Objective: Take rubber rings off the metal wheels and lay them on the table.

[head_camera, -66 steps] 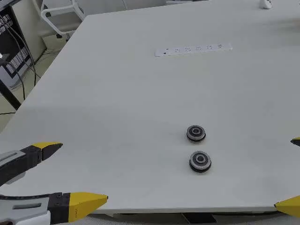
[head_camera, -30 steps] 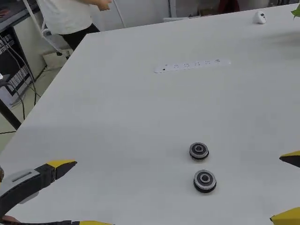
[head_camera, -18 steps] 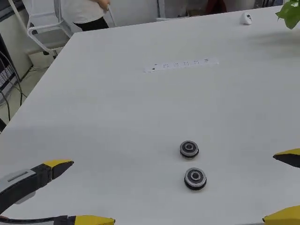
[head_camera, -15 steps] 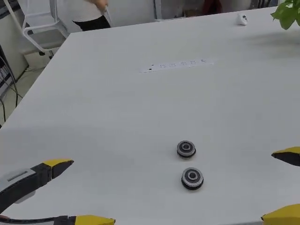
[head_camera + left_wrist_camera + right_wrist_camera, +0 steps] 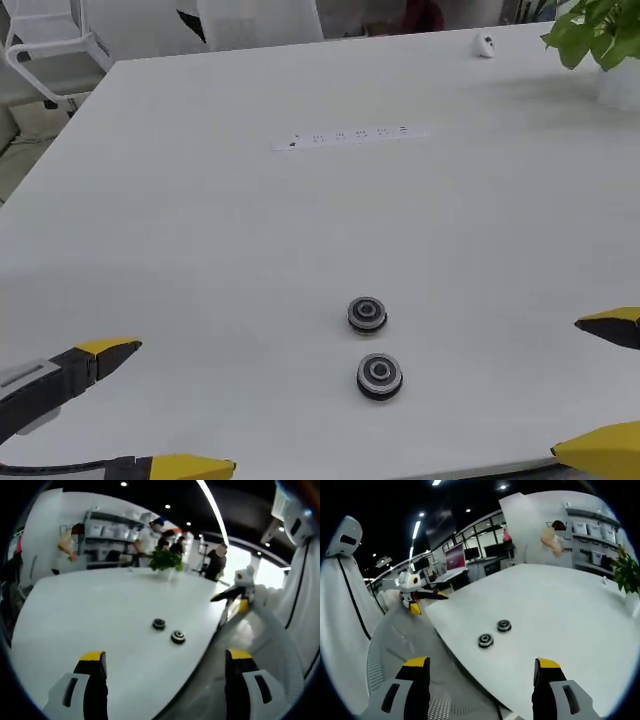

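Observation:
Two small metal wheels with dark rubber rings lie flat on the white table near its front edge: the farther wheel [image 5: 367, 314] and the nearer wheel [image 5: 379, 376]. They also sit side by side in the left gripper view as the farther wheel [image 5: 159, 624] and the nearer wheel [image 5: 178, 637], and in the right gripper view as the farther wheel [image 5: 504, 625] and the nearer wheel [image 5: 485, 640]. My left gripper [image 5: 155, 405] hovers open at the lower left, well apart from them. My right gripper [image 5: 595, 390] stands open at the lower right edge. Both hold nothing.
A white power strip [image 5: 350, 136] lies across the middle of the table [image 5: 200, 220]. A potted green plant [image 5: 595, 35] and a small white object [image 5: 485, 44] stand at the far right. A white chair [image 5: 50, 45] is beyond the far left corner. People stand in the background.
The head camera has swung to the right, so the wheels and power strip sit further left in the picture. The wheels have not moved on the table; both grippers stay open.

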`<state>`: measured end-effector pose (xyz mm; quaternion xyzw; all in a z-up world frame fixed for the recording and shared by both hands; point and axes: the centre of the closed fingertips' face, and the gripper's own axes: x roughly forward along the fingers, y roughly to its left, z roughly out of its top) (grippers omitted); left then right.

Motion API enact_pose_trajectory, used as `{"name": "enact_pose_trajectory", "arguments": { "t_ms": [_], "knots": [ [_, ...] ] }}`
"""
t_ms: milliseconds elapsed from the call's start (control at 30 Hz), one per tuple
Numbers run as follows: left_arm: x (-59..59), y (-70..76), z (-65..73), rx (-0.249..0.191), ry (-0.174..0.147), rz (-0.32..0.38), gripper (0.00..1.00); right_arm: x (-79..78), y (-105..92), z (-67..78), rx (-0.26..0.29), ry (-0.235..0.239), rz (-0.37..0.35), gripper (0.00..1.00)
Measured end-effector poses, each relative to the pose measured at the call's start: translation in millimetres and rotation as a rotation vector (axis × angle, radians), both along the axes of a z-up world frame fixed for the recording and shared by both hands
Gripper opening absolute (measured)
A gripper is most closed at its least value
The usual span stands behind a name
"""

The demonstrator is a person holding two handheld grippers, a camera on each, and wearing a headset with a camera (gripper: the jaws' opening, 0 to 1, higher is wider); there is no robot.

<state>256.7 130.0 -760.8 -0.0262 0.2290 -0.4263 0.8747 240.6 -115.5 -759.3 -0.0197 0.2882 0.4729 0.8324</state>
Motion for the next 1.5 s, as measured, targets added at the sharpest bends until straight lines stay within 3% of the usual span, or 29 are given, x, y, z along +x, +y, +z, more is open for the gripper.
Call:
{"name": "enact_pose_trajectory", "arguments": {
  "t_ms": [100,233,367,700,933,1100,1300,1500],
  "knots": [
    [0.0,-2.9,3.5,-0.017,0.001,-0.001,1.00,0.9,-0.6,-1.6,-0.008,0.000,0.005,0.84],
    [0.6,-2.8,3.6,0.026,-0.021,-0.007,1.00,2.6,-1.7,-4.1,-0.027,-0.008,0.020,0.85],
    [1.4,-1.3,6.0,0.039,-0.024,-0.009,1.00,5.3,-2.8,-4.8,-0.028,-0.004,0.036,0.85],
    [5.9,-15.5,30.1,0.074,-0.104,-0.035,1.00,20.4,-5.6,-3.8,-0.027,-0.051,0.081,0.83],
    [15.4,-34.5,49.2,0.123,-0.172,-0.082,1.00,32.4,-4.1,-5.8,-0.024,-0.086,0.113,0.81],
    [23.4,-52.3,63.4,0.130,-0.218,-0.121,1.00,40.6,-1.1,-4.8,-0.018,-0.102,0.136,0.80],
    [36.0,-69.9,75.0,0.116,-0.251,-0.153,1.00,49.5,3.7,-4.0,-0.008,-0.120,0.152,0.79],
    [43.9,-87.4,77.4,0.103,-0.269,-0.200,1.00,55.7,10.5,-3.6,0.012,-0.137,0.162,0.78]
  ]
}}
